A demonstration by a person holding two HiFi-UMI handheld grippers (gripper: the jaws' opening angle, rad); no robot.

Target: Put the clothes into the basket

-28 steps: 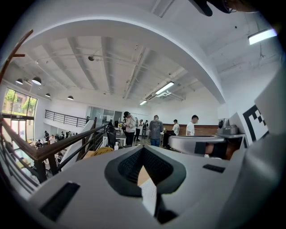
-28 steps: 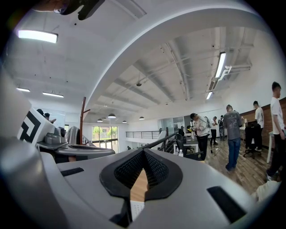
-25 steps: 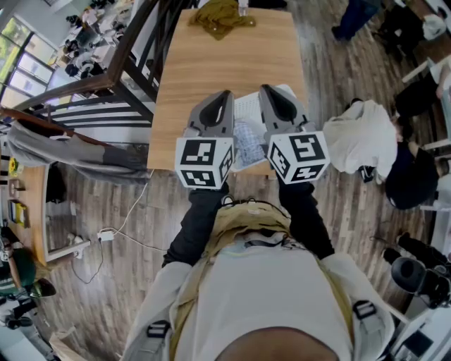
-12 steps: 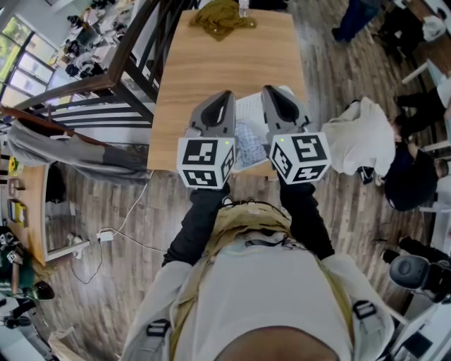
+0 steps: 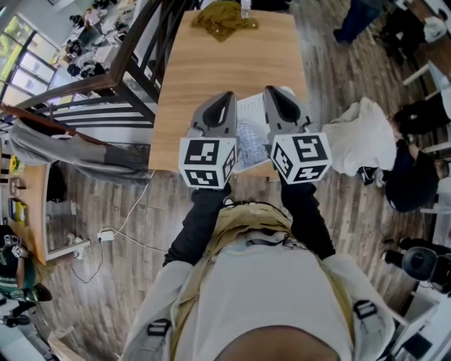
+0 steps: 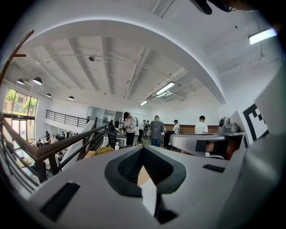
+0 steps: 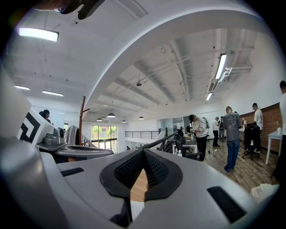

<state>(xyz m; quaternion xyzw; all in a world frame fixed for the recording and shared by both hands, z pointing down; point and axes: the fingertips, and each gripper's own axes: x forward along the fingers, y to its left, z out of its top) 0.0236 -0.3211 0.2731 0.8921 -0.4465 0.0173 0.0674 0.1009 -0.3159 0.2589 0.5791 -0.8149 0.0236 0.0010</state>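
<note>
A mustard-yellow garment (image 5: 222,17) lies bunched at the far end of the wooden table (image 5: 211,63). At the table's near edge stands a white perforated basket (image 5: 251,113) with a blue-and-white checked cloth (image 5: 248,141) in it. My left gripper (image 5: 224,97) and right gripper (image 5: 272,92) hover side by side over the basket and point toward the far end. Both are shut and hold nothing. Through the slit under the left gripper's (image 6: 143,151) jaws I see the tabletop and the basket (image 6: 149,194). The right gripper (image 7: 143,153) view shows the same basket (image 7: 136,209).
A dark stair railing (image 5: 134,63) runs along the table's left side. A white garment (image 5: 359,137) lies draped to the right of the table, with seated people beyond it. A small bottle (image 5: 243,7) stands at the table's far edge. A cable (image 5: 106,236) trails on the floor.
Both grippers have drifted very slightly to the right over the basket; they stay shut and empty. A person at the right has shifted.
</note>
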